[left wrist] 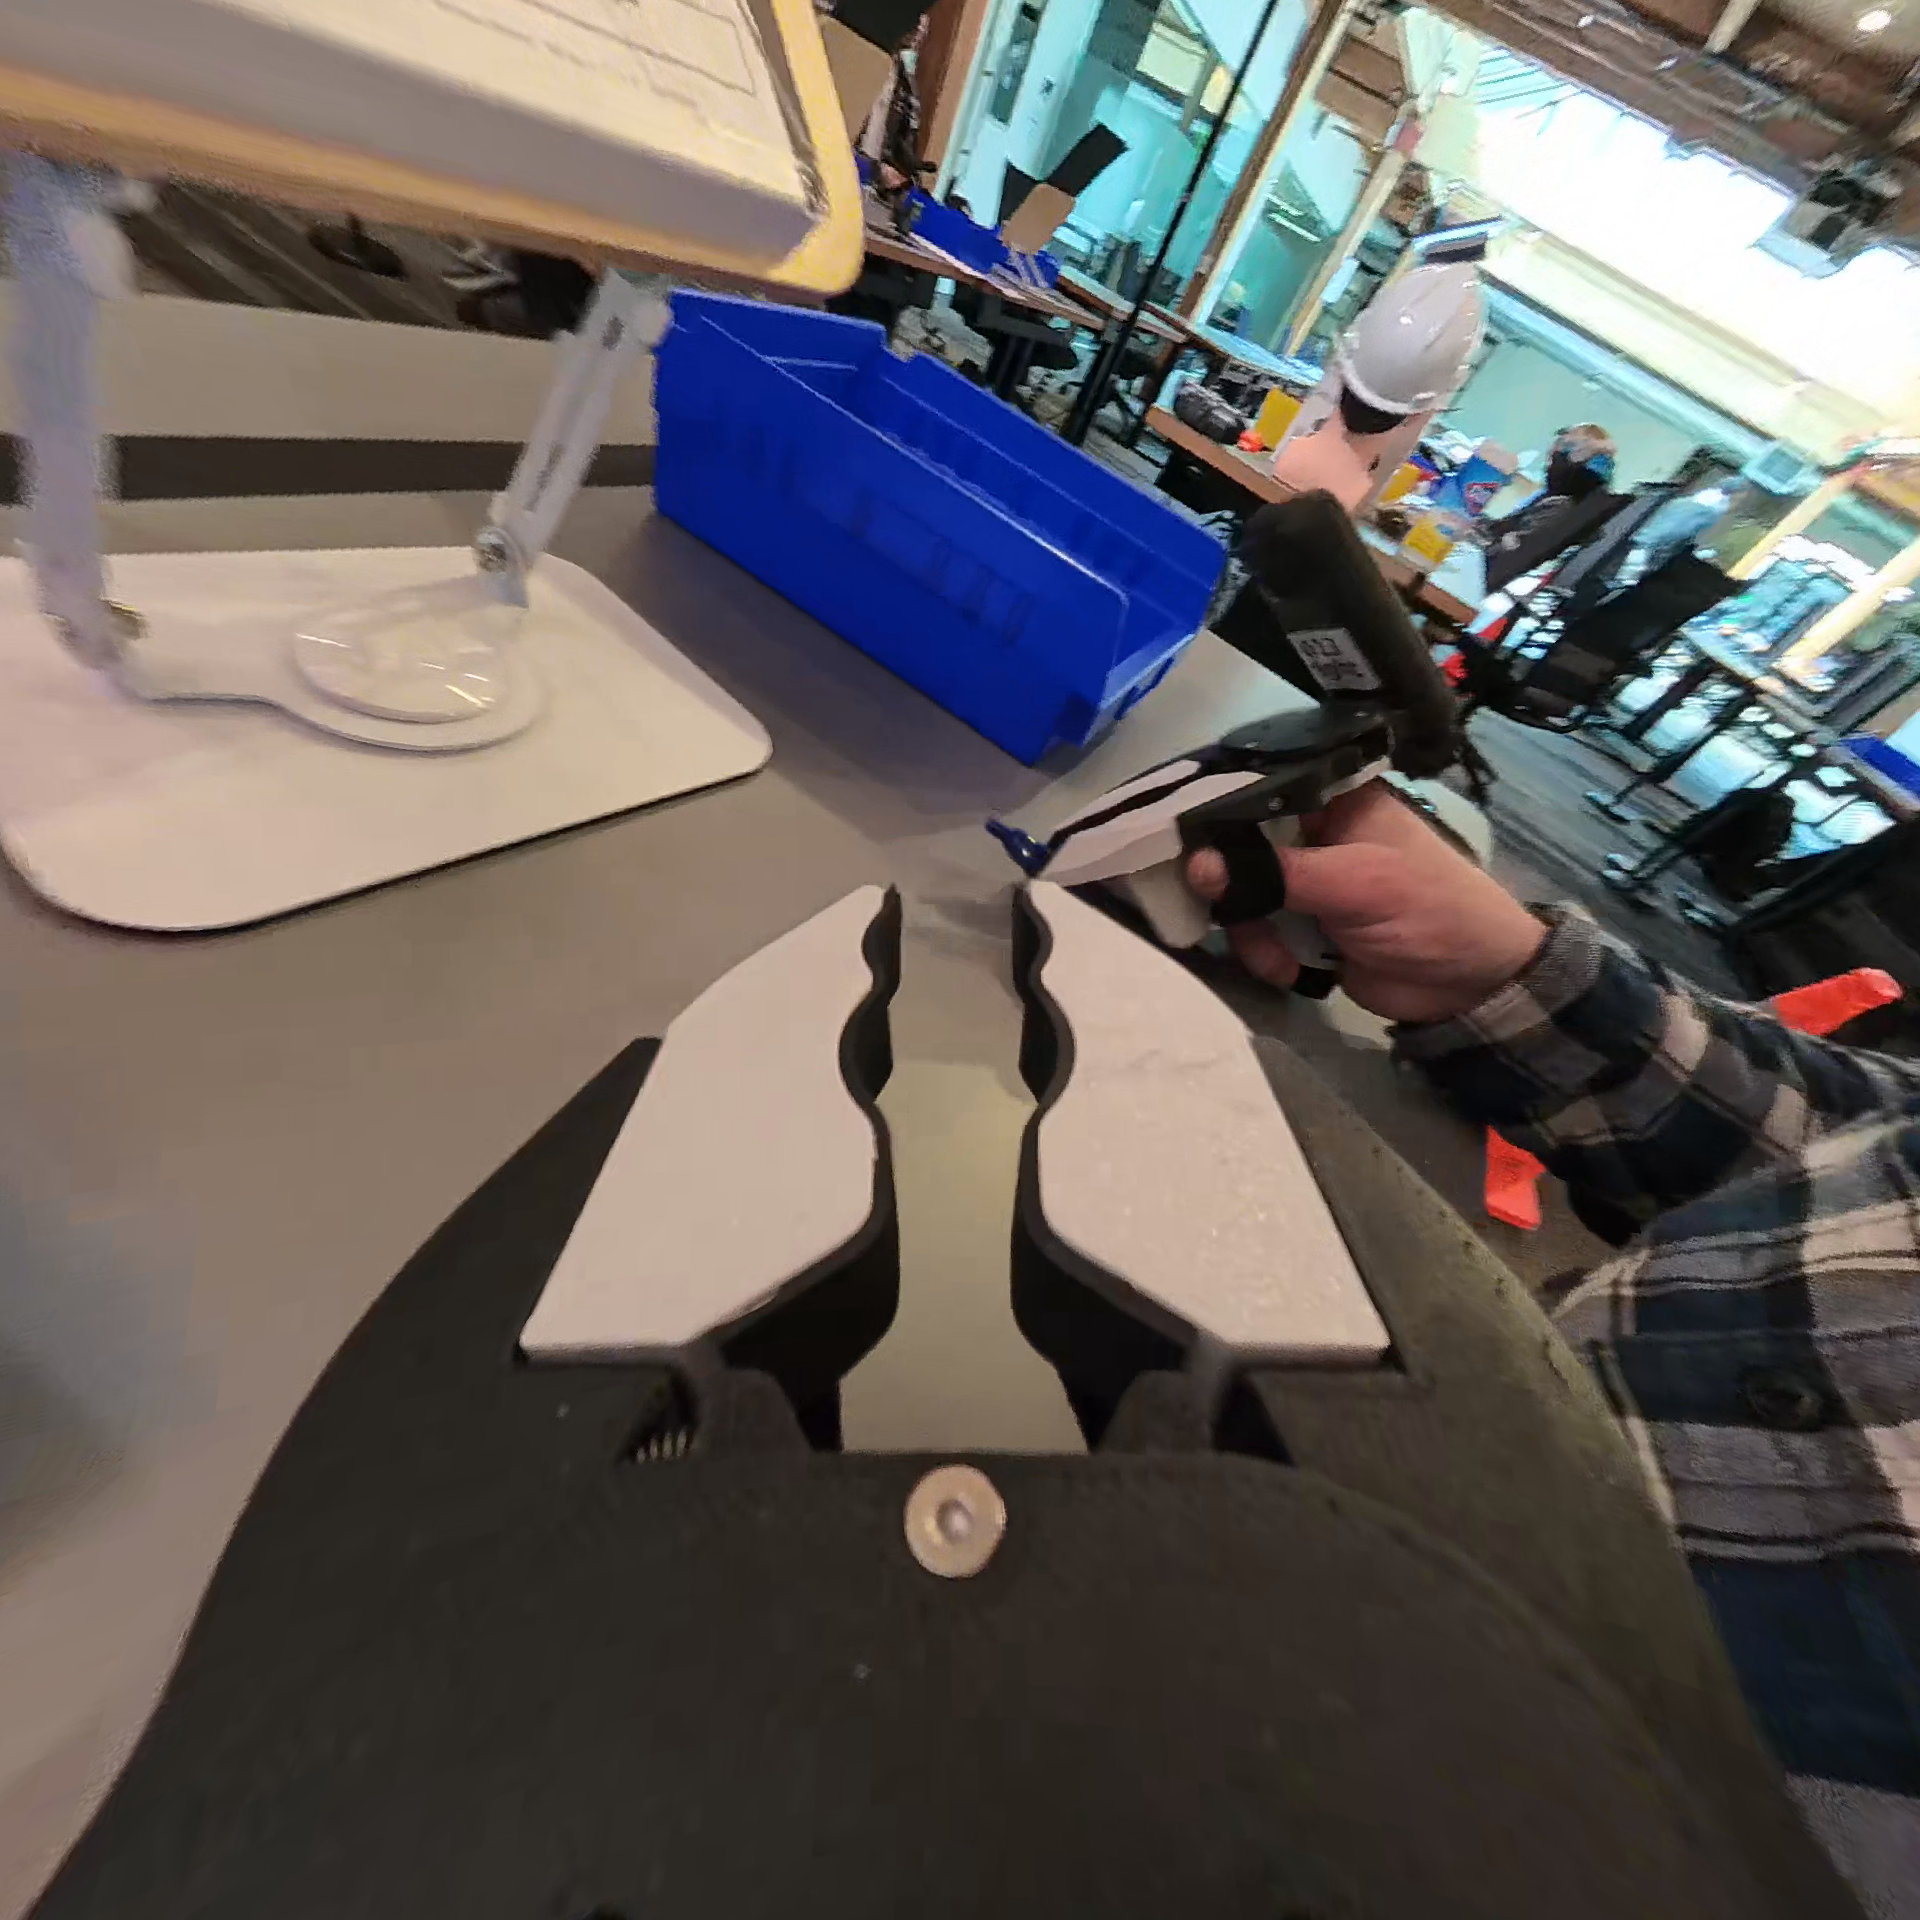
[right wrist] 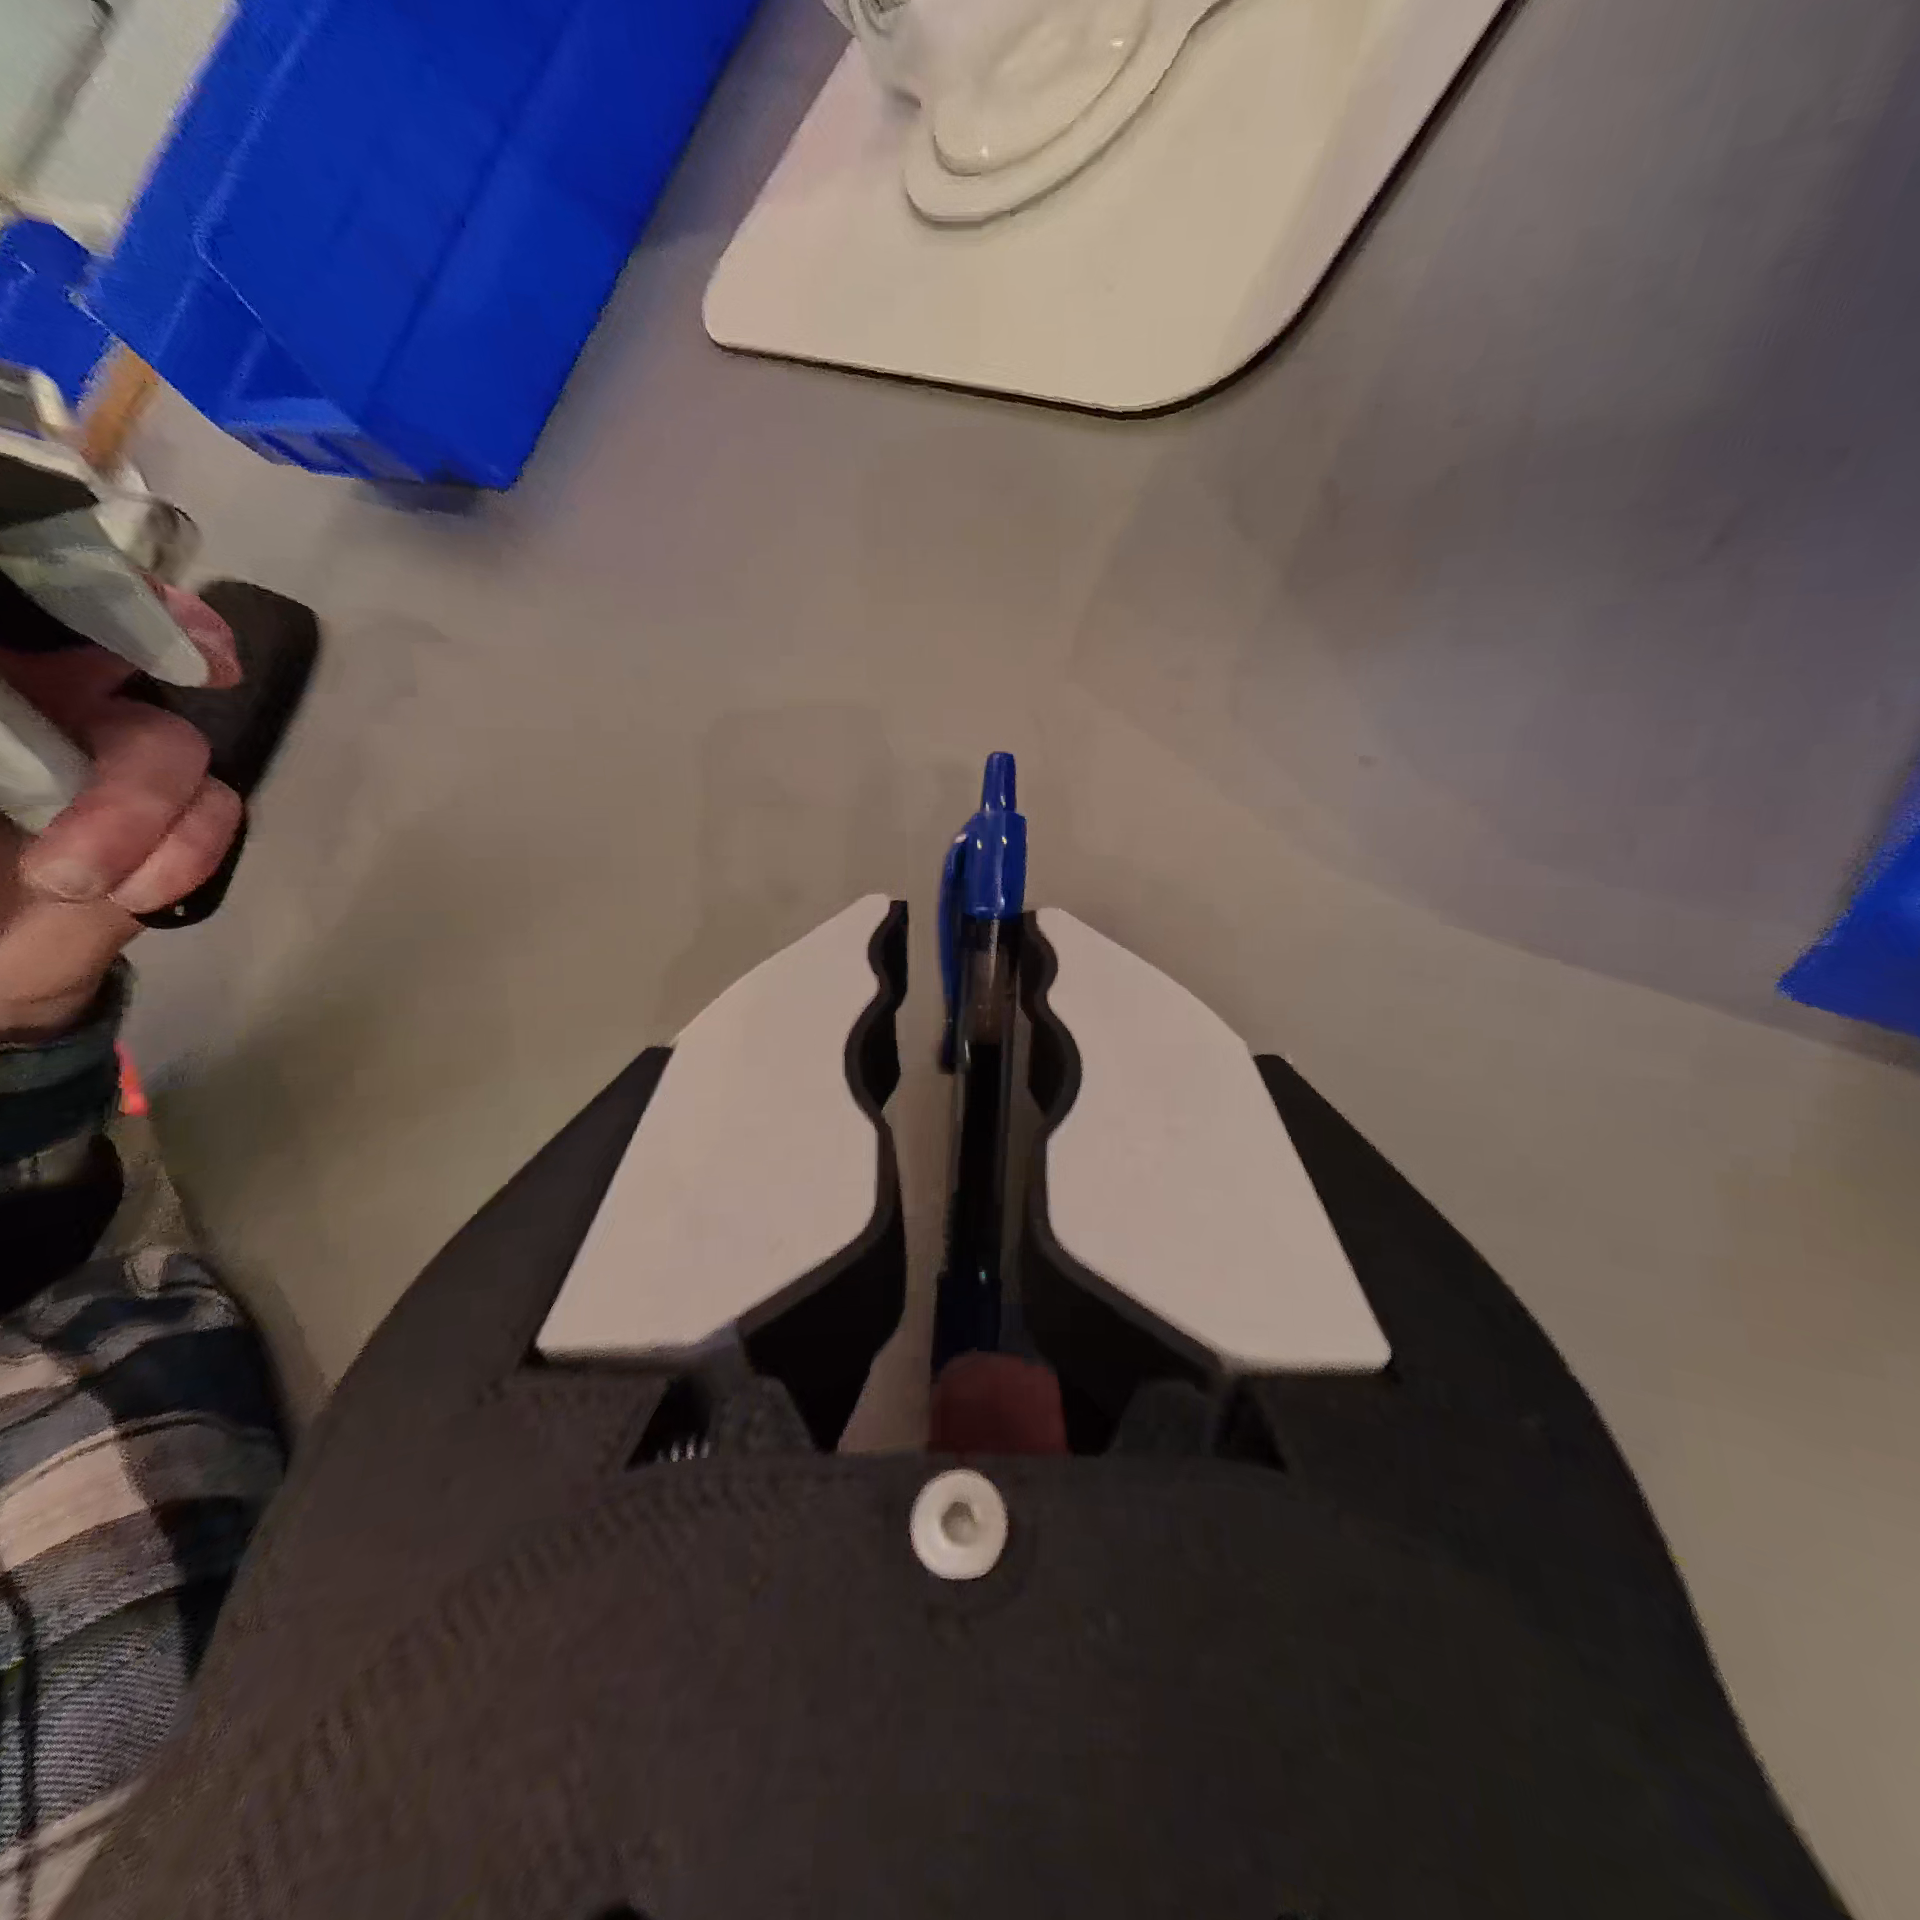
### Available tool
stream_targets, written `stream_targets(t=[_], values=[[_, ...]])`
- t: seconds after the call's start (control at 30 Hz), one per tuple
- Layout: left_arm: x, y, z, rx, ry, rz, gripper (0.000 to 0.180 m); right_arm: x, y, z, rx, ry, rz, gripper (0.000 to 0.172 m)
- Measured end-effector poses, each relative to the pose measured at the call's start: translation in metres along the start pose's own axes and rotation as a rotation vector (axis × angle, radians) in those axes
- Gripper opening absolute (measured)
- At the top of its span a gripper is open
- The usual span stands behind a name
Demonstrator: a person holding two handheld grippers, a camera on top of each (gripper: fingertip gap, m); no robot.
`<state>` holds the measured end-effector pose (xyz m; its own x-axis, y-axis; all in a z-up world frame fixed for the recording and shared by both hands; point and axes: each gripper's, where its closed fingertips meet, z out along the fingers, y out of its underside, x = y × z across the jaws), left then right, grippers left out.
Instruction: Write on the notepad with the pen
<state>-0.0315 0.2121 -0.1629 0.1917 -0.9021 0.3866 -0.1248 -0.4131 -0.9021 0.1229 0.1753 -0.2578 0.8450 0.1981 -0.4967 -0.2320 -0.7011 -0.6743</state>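
Note:
A blue pen (right wrist: 987, 862) lies lengthwise between the fingers of my right gripper (right wrist: 961, 914), clicker end pointing forward past the tips. It rests against the right finger (right wrist: 1122, 1091), and a gap shows between it and the left finger (right wrist: 769, 1122), so the pads do not press on it. In the left wrist view the right gripper (left wrist: 1039, 862) hovers low over the grey table (left wrist: 312, 1091) with the pen's top (left wrist: 1013, 844) poking out. My left gripper (left wrist: 956, 904) is open and empty right beside it. The white notepad (left wrist: 416, 94) sits on a raised tilted stand at the upper left.
The stand's white base plate (left wrist: 312, 790) lies on the table and also shows in the right wrist view (right wrist: 1091, 291). A blue bin (left wrist: 904, 520) stands behind the grippers. Another blue object (right wrist: 1860, 935) is at the right edge. Benches and chairs fill the background. Spacing between my two grippers at the tips: around 20 cm.

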Motion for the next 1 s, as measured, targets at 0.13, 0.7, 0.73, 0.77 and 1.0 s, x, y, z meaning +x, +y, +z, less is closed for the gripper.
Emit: stream_targets(t=[0.13,0.7,0.73,0.77,1.0], values=[[-0.029,-0.020,-0.032,0.010,-0.129,0.055,0.019,-0.004,-0.002,-0.004,0.044,-0.011,0.042,0.041],[-0.271,0.024,-0.081,-0.785,-0.707,-0.100,0.029,-0.007,-0.001,-0.013,0.058,-0.031,-0.035,0.038],[-0.275,0.026,-0.081,-0.810,-0.717,-0.103,0.025,-0.007,0.000,-0.012,0.054,-0.031,-0.037,0.037],[-0.277,0.026,-0.082,-0.846,-0.721,-0.089,0.023,-0.006,0.001,-0.011,0.048,-0.031,-0.038,0.037],[-0.281,0.015,-0.086,-0.833,-0.763,0.017,0.011,-0.010,-0.003,-0.014,0.074,-0.054,-0.059,0.036]])
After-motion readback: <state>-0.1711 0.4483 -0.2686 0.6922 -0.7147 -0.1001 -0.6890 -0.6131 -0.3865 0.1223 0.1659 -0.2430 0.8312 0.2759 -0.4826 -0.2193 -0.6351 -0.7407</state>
